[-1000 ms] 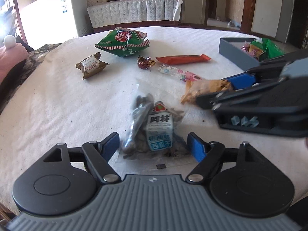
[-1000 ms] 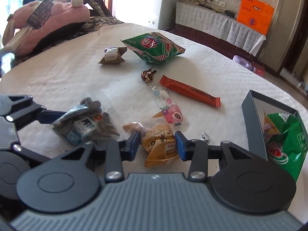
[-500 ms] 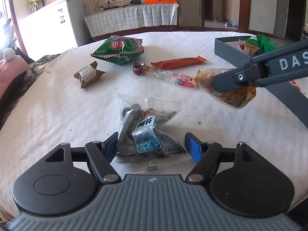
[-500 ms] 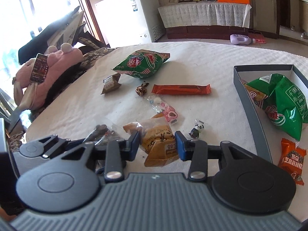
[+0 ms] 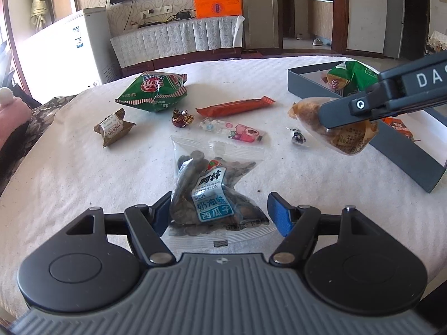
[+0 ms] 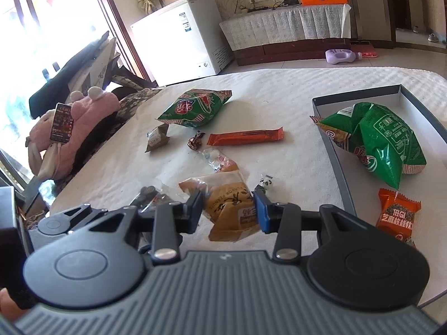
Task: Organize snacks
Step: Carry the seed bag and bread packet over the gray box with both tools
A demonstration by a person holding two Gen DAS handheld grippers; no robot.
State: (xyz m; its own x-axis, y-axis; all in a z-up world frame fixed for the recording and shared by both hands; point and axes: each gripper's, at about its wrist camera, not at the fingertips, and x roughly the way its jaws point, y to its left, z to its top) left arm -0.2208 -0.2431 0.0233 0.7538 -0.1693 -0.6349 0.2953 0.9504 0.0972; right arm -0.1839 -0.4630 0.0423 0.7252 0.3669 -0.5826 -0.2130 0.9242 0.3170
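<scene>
A clear packet of dark watermelon seeds (image 5: 206, 173) with a blue label sits between the blue pads of my left gripper (image 5: 220, 208). The jaws have closed in on it and it moves with them, its top edge still low over the white tablecloth. My right gripper (image 6: 227, 202) is shut on a yellow-brown peanut pouch (image 6: 234, 223) and holds it clear of the table. In the left wrist view that pouch (image 5: 346, 142) hangs from a black finger (image 5: 340, 111) just left of the grey box (image 5: 405, 164). The box (image 6: 335, 150) holds a green bag (image 6: 385, 145) and an orange packet (image 6: 396, 217).
Loose on the cloth lie a green chips bag (image 5: 152, 92), an orange bar (image 5: 234, 106), a brown wrapped sweet (image 5: 111, 128), a red-gold foil candy (image 5: 181, 118), a pink-printed clear wrapper (image 5: 234, 131) and a small panda candy (image 5: 298, 136). A pink plush (image 6: 78, 117) lies past the table's left edge.
The right gripper lifted the peanut pouch off the cloth and carried it right, toward the box, rolling as it went. The left jaws narrowed onto the seed packet and rose slightly.
</scene>
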